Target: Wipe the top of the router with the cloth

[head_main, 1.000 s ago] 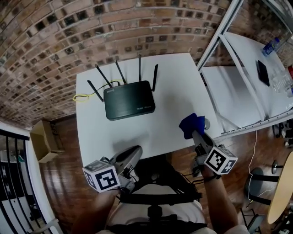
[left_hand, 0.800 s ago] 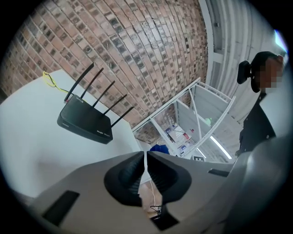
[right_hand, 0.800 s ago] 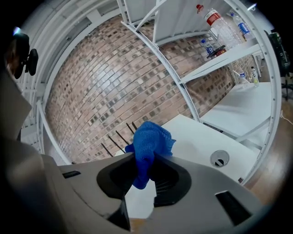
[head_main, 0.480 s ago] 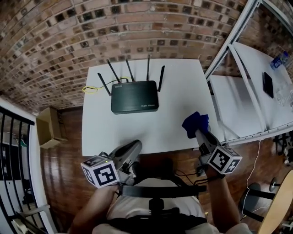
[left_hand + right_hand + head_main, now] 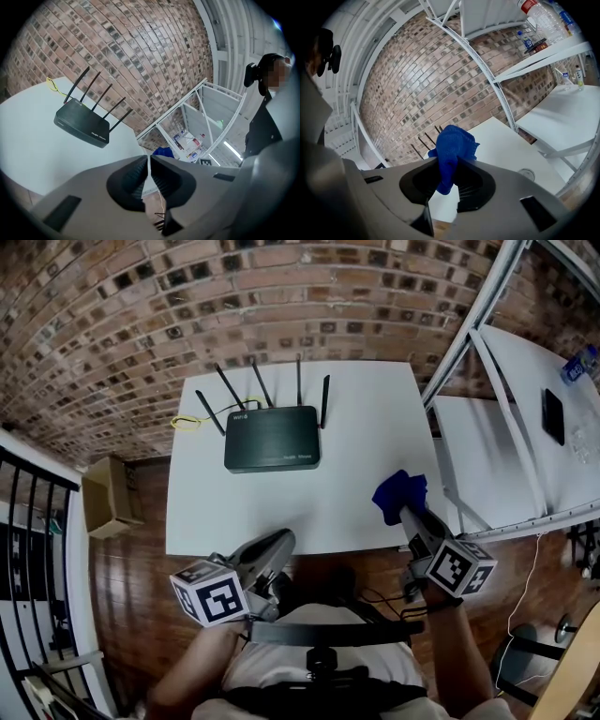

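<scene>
On the desk the router sat right where it had been, near the back edge, its top not wiped yet. Both grippers had lifted a touch. The right hand-held gripper was clamped tight on the blue cloth by the desk's right front edge and the left hand-held gripper was closed up and empty, so the carry over looked barely started.

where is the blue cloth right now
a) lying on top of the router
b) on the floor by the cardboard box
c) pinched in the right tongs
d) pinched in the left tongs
c: the blue cloth is clamped in the right tongs, away from the router, while the left tongs are shut on nothing.
</scene>
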A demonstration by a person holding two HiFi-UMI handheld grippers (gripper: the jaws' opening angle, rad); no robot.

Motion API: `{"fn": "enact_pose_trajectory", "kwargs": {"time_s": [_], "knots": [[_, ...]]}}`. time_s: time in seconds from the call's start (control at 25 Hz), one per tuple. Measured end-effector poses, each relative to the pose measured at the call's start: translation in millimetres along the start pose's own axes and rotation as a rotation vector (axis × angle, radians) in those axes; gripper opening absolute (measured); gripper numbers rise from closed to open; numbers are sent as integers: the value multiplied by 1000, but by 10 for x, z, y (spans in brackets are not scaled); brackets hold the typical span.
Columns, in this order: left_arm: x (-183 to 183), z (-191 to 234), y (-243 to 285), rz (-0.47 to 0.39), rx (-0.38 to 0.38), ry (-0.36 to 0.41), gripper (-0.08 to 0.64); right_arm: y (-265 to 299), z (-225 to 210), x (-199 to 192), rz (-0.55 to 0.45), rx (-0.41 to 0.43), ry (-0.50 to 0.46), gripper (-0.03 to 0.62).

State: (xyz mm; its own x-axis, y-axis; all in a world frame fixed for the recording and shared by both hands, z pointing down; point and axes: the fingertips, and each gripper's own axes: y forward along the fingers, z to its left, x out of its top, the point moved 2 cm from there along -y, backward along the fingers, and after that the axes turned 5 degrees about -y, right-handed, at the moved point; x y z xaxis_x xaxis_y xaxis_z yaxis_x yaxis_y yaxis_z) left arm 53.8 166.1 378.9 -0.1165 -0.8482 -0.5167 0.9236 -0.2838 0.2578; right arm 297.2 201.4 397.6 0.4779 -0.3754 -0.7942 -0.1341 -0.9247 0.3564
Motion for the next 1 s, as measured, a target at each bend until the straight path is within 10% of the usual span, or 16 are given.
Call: {"fn": "enact_pose_trajectory", "kwargs": {"time_s": [1.0], "knots": [[-40,75,0,44,75,6,34,151,-89,-129,33,13,24,95]]}}
